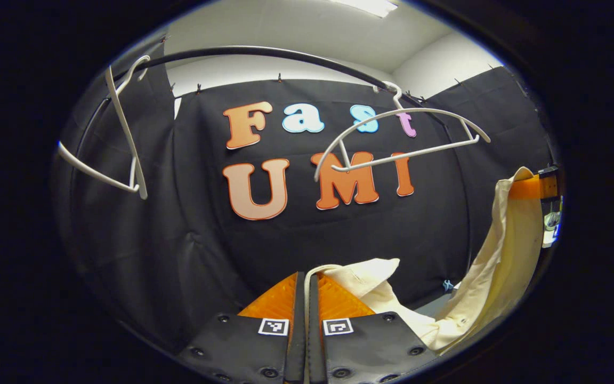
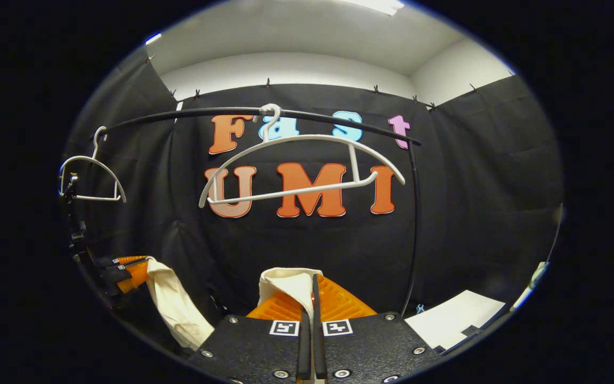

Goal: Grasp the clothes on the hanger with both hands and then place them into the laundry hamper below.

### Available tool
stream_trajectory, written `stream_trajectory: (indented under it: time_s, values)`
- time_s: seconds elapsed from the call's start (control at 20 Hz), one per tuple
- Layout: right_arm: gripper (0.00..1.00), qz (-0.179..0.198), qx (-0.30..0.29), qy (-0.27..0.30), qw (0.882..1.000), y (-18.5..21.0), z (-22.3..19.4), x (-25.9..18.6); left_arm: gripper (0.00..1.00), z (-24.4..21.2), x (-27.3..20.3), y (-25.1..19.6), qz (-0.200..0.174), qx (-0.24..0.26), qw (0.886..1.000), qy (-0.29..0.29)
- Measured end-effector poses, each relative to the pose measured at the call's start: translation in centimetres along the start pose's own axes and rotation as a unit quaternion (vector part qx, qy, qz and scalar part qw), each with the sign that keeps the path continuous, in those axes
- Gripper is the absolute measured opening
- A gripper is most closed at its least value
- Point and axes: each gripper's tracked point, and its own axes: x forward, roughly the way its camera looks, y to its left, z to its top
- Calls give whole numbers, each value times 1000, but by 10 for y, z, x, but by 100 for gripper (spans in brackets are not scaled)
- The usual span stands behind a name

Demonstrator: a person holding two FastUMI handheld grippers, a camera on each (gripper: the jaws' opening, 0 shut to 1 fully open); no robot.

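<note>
Two claws hold one cream garment between them, below the black rail that carries the hangers.

In the left gripper view, the left claw has its orange fingers drawn narrow, almost together, with a cream edge of the garment caught in the slit between them. From there the cloth spills away from the fingers, sags low, then climbs to the far side of the picture, where the other claw's orange finger shows above it, touching its top corner.

In the right gripper view, the right claw is likewise pinched narrow on a folded bit of the garment, which bulges up over its fingers. Farther off and lower than the rail, the left claw appears with more of the cream cloth hanging down from it.

Above both claws, a bare white hanger hangs from the rail by its hook, tilted in the left gripper view, with nothing draped on it. The same hanger sits near the middle of the rail in the right gripper view. A second white hanger hangs near the rail's other end, well apart from the first.

A pale flat surface lies below the rail's end post; I cannot tell what it is.
</note>
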Motion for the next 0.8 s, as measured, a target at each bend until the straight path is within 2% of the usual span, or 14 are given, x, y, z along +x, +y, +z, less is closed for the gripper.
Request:
stream_trajectory:
  time_s: [0.2, 0.35, 0.6, 0.8]
  values:
    - [2, 25, 15, 43, 999, 34, -39, -4, 10, -31, -16, -41, -55, -45, 997, 43]
    - [2, 40, 36, 78, 995, 57, -67, -8, 10, -59, -29, -58, -72, -75, 991, 78]
    - [2, 48, 39, 147, 987, 76, -127, -19, 10, -111, -44, -84, -101, -140, 972, 158]
    - [4, 51, 53, 202, 977, 85, -178, -27, 10, -155, -53, -88, -102, -131, 963, 213]
